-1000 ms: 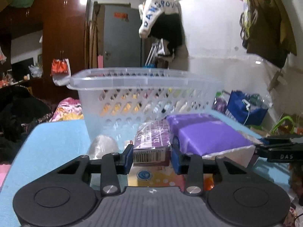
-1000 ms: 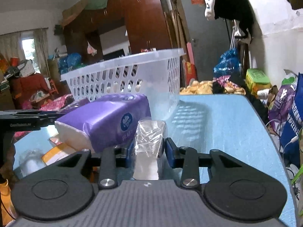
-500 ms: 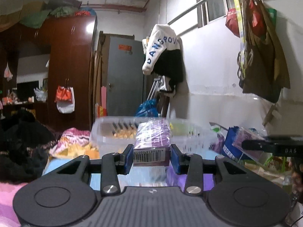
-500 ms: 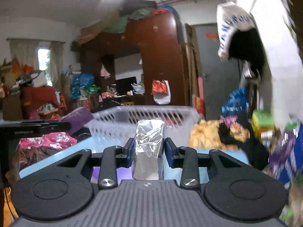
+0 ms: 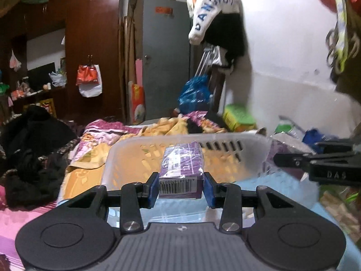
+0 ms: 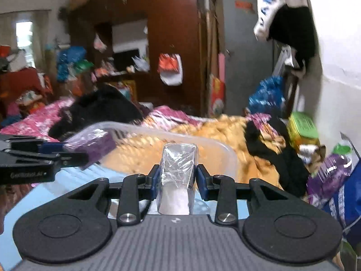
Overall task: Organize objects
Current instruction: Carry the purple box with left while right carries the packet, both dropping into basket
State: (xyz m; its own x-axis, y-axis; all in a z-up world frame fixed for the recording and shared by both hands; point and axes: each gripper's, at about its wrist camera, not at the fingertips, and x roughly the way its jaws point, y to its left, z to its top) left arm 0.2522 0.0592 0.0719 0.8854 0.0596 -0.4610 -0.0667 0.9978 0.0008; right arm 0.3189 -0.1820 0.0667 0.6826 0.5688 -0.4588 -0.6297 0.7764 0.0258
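Observation:
My left gripper point(image 5: 180, 186) is shut on a purple wrapped box point(image 5: 181, 171) with a barcode, held over the near rim of the clear plastic basket point(image 5: 248, 155). My right gripper point(image 6: 178, 179) is shut on a clear-wrapped white packet point(image 6: 177, 180), held above the basket's point(image 6: 225, 151) near side. In the right wrist view the left gripper point(image 6: 67, 155) and its purple box point(image 6: 94, 144) show at the left. In the left wrist view the right gripper point(image 5: 284, 159) shows at the right edge.
The basket stands on a light blue table point(image 5: 270, 180). Behind it lies a bed with patterned blankets point(image 5: 158, 133) and dark clothes point(image 5: 33, 140). A wardrobe point(image 5: 90, 45) and grey door point(image 5: 167, 56) stand at the back; bags point(image 6: 334, 176) sit by the right wall.
Both grippers rose from the table with their items, moved forward and tilted down; they now look into the basket from above. The purple tissue pack is out of view.

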